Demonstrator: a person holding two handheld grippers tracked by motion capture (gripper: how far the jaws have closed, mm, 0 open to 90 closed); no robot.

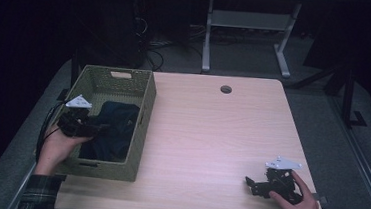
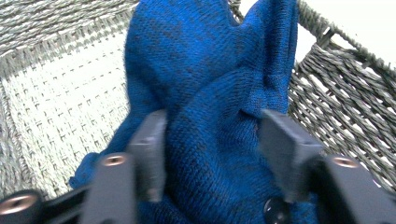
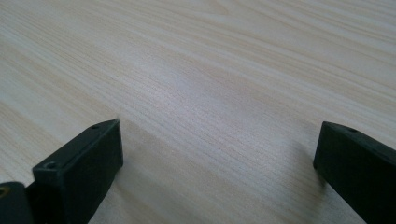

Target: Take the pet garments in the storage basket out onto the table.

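A woven grey-green basket (image 1: 144,126) stands on the left part of the light wooden table (image 1: 211,131). A dark blue knitted cloth (image 1: 116,129) lies bunched inside it. My left gripper (image 1: 100,126) reaches over the basket's left wall. In the left gripper view the blue cloth (image 2: 205,93) fills the gap between the two jaws, and the left gripper (image 2: 212,154) is shut on a thick fold of it, with the basket's weave (image 2: 60,93) behind. My right gripper (image 1: 250,183) rests near the table's front right corner. It stands open (image 3: 217,154) over bare wood.
A round cable hole (image 1: 226,89) sits near the table's far edge. Behind the table stand the white legs of another desk (image 1: 208,36), with cables on the dark floor. A cable (image 1: 46,123) trails from the left gripper off the table's left side.
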